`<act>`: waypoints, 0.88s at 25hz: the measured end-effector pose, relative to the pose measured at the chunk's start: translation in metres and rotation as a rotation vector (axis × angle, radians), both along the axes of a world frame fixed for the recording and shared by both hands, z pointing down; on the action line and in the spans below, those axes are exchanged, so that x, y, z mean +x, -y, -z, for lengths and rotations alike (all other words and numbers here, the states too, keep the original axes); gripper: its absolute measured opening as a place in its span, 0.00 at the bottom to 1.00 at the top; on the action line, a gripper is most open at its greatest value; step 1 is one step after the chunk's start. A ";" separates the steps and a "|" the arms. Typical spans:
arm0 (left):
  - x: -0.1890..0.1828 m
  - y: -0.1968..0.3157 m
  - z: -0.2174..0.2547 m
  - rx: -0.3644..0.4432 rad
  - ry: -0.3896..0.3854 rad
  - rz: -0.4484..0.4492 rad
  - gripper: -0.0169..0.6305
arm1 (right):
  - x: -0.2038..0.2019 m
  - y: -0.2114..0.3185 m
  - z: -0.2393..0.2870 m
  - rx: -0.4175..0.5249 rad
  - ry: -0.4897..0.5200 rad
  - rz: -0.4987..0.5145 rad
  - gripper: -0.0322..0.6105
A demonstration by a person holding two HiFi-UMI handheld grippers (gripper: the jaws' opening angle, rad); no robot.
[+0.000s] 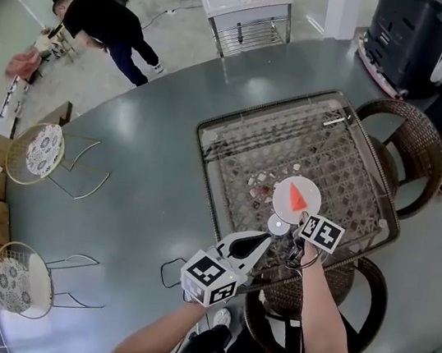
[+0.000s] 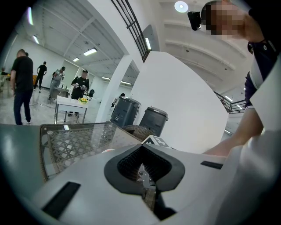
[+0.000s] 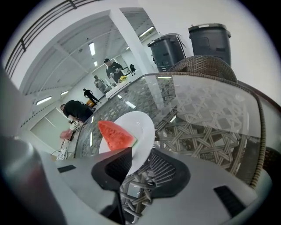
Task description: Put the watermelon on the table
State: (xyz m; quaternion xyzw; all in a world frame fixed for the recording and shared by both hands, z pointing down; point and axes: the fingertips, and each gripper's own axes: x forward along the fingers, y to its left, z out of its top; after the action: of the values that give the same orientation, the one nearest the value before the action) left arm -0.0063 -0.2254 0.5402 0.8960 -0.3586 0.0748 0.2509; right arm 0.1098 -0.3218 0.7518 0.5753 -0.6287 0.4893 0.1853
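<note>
Wedge of watermelon (image 1: 297, 197) lies on white plate (image 1: 281, 209) on glass table (image 1: 235, 142), at 12 o'clock just beyond R gripper (image 1: 292, 223). R jaws spread, plate's near rim btwn them; one pad covers rim & wedge's low corner, so contact unclear. L gripper (image 1: 264, 239) at plate's 7 o'clock, jaws closed, empty.

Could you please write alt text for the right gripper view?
A red watermelon wedge lies on a white plate on a glass-topped wicker table. The plate's near rim sits between the open jaws of the right hand-held gripper.
</note>
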 end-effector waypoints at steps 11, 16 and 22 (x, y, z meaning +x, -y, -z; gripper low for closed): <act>-0.001 0.001 0.002 0.006 0.006 0.004 0.03 | 0.001 0.001 -0.003 -0.032 -0.074 0.043 0.23; -0.002 0.002 0.005 0.012 0.010 0.006 0.03 | 0.000 0.001 -0.003 -0.053 -0.091 0.047 0.24; 0.007 0.001 0.008 0.019 0.014 0.004 0.03 | 0.006 -0.001 -0.003 -0.068 -0.151 0.081 0.25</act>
State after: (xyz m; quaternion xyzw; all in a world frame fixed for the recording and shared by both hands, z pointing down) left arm 0.0005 -0.2264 0.5322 0.8971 -0.3628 0.0769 0.2400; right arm 0.1163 -0.3204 0.7543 0.5779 -0.6187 0.4577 0.2714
